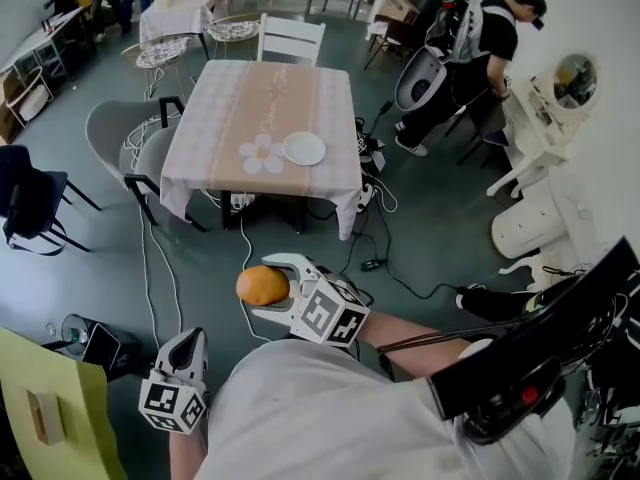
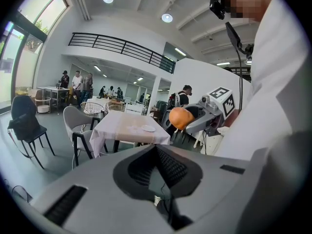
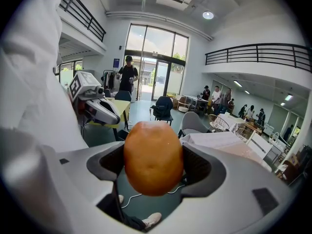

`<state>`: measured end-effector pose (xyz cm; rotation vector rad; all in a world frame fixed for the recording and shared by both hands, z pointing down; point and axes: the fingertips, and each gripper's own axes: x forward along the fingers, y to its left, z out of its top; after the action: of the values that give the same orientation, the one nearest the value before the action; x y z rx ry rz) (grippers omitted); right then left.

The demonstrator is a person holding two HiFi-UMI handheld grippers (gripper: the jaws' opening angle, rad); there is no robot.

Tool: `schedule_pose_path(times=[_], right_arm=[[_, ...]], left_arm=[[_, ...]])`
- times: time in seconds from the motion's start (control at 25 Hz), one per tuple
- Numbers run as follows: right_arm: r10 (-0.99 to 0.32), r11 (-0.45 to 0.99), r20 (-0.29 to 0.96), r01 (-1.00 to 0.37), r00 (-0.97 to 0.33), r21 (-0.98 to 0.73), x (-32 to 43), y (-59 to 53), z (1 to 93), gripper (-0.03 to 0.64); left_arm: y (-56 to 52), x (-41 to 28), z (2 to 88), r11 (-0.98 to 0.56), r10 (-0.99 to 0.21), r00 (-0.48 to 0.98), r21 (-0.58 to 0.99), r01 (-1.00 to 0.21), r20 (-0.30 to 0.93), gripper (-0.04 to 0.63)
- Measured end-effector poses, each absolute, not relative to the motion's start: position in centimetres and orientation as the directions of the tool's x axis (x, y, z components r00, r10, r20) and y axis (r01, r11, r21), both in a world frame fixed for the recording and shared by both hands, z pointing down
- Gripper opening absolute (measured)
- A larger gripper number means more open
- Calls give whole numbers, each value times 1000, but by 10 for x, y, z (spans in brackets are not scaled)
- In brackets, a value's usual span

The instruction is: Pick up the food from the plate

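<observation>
An orange-brown round piece of food point(image 1: 260, 285) sits between the jaws of my right gripper point(image 1: 266, 287), which is shut on it, held in the air over the floor well short of the table. In the right gripper view the food point(image 3: 153, 157) fills the gap between the dark pads point(image 3: 109, 162). The white plate point(image 1: 304, 148) lies bare on the pink-clothed table point(image 1: 250, 98), near its right front part. My left gripper point(image 1: 191, 338) hangs low at the left, shut on nothing. From the left gripper view the food point(image 2: 178, 117) and plate point(image 2: 148, 128) both show.
Grey chairs point(image 1: 120, 133) stand left of the table and a white chair point(image 1: 290, 36) behind it. Cables point(image 1: 380, 258) trail over the floor below the table. A person point(image 1: 480, 48) bends at a white counter far right. A yellow table point(image 1: 50, 408) is at lower left.
</observation>
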<state>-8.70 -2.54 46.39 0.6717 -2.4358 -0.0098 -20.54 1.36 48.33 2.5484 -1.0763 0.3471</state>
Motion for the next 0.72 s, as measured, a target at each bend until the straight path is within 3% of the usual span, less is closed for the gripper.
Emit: schedule_pose_path(times=[0.72], right_arm=[[-445, 885, 562, -437, -697, 159, -98, -27, 466, 365]], left_arm=[[15, -212, 486, -635, -648, 673, 235, -736, 357, 9]])
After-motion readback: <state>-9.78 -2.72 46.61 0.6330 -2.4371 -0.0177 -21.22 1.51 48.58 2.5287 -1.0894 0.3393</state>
